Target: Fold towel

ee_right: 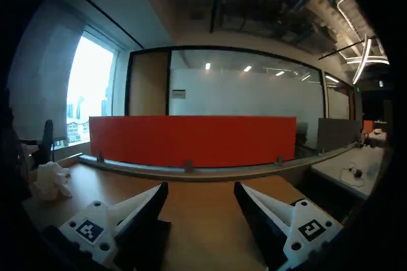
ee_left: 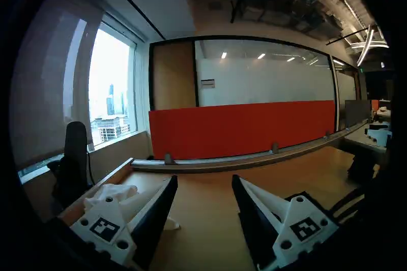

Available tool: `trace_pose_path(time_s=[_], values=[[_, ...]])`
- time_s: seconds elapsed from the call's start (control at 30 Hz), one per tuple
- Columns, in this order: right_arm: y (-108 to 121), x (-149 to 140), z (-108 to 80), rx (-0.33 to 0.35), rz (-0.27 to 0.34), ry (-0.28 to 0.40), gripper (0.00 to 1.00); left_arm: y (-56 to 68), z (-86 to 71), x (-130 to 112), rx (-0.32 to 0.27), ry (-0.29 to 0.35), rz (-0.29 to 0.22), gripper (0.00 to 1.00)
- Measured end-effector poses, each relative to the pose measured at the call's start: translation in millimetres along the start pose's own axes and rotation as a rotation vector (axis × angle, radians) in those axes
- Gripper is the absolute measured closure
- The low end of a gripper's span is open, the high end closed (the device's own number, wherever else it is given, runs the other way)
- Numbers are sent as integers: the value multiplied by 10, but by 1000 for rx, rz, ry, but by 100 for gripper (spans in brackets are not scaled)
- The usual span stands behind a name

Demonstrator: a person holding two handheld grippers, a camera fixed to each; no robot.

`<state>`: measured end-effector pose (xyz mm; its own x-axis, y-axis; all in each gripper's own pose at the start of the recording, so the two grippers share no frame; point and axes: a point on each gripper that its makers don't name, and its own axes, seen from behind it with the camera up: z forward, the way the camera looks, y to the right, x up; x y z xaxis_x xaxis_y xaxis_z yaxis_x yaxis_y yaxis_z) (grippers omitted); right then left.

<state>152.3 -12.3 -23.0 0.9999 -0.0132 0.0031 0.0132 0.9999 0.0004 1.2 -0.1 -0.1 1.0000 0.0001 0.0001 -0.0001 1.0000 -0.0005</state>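
Note:
A crumpled white towel [ee_left: 109,193] lies bunched on the wooden desk [ee_left: 208,215] at the left, partly behind the left finger in the left gripper view. In the right gripper view the same towel [ee_right: 51,179] sits far left on the desk [ee_right: 203,210]. My left gripper [ee_left: 203,184] is open above the desk, nothing between its fingers, with the towel just left of it. My right gripper [ee_right: 201,189] is open too and holds nothing; the towel is well off to its left.
An orange divider panel [ee_left: 239,126] runs along the desk's far edge, with a glass wall behind. A dark chair [ee_left: 74,164] stands by the window at left. Another desk [ee_right: 351,167] with cables lies to the right.

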Motion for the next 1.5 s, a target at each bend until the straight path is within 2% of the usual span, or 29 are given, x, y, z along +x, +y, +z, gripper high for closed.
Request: trace_pose_path(time_s=[0.1,0.3,0.47,0.6,0.8,0.9,1.27,1.5], values=[[-18,120,-15,2,4,-9,0,-3,-3,125,-7,-2,2,22],[-72,240,-13,21,-21,-33,0,84,31,179,-60,-31,7,22],[-237,274,-21,88,-71,-69,0,215,40,167,-137,-74,10,22],[-434,248,-45,179,-112,-121,0,322,22,115,-210,-123,21,22],[-719,86,-159,336,-168,-240,0,532,-84,-60,-335,-214,36,22],[-799,32,-200,385,-192,-276,0,606,-131,-131,-376,-242,40,22],[-901,-270,-315,479,-248,-371,0,794,-225,-477,-460,-317,114,22],[-904,-702,-419,507,-266,-453,0,940,-282,-858,-497,-381,135,22]])
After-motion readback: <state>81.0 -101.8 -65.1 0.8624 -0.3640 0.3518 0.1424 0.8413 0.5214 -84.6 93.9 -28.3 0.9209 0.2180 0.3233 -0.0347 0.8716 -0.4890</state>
